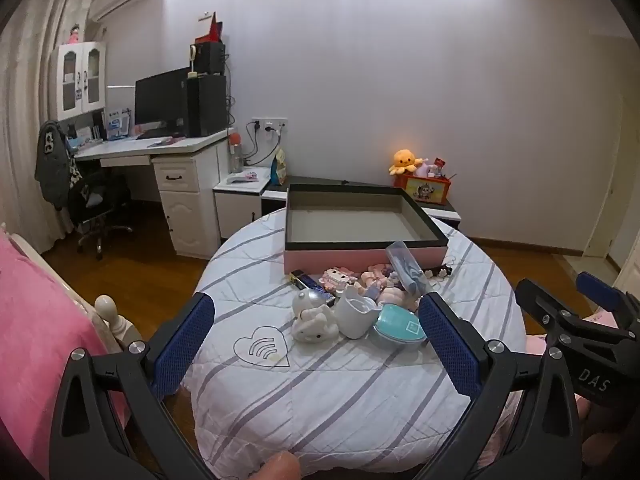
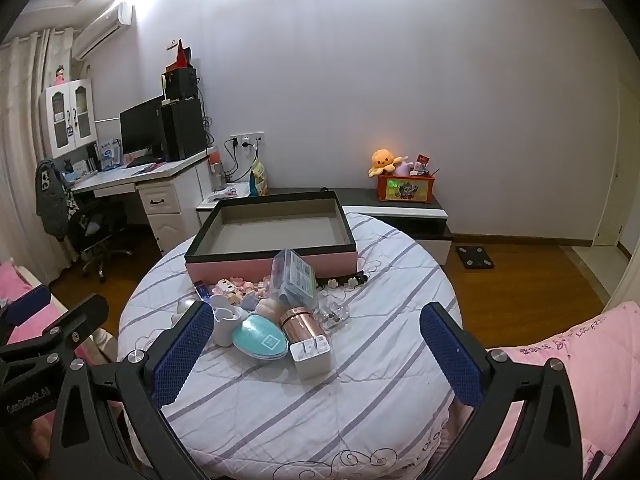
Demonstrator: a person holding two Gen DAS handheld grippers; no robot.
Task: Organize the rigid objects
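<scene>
While nothing has yet gone into it, the round counter [image 2: 280,400] under its striped white cloth is the largest thing in play, filling the middle of both views. On its far half sits the shallow box [image 2: 272,258], pink-sided with a dark rim, and its grey floor looks bare. Just in front of the box's near wall lies the heap of rigid objects. A clear plastic case [image 2: 294,278] leans tilted against that wall. A white cup [image 1: 356,314] stands near the middle of the heap, a white figurine [image 1: 314,316] just to its left in the left wrist view, and a teal oval case [image 2: 262,340] touches the cup's other side. A white block [image 2: 312,354] lies nearest the right claw, with a copper-coloured cylinder [image 2: 300,324] lying behind it and touching it. Small pastel trinkets [image 2: 240,290] are scattered between these and the box.

The left claw [image 1: 316,336] and the right claw [image 2: 316,340] are both spread wide, pinching nothing, both tilted down toward the pile but short of it.

The task appears to be at its opening step: choosing a first item. The white block seems the easiest start for the right claw, since it lies clear at the heap's near edge. The next move would call for lowering the claw until the block sits between the blue pads, closing, then lifting over the box wall.
</scene>
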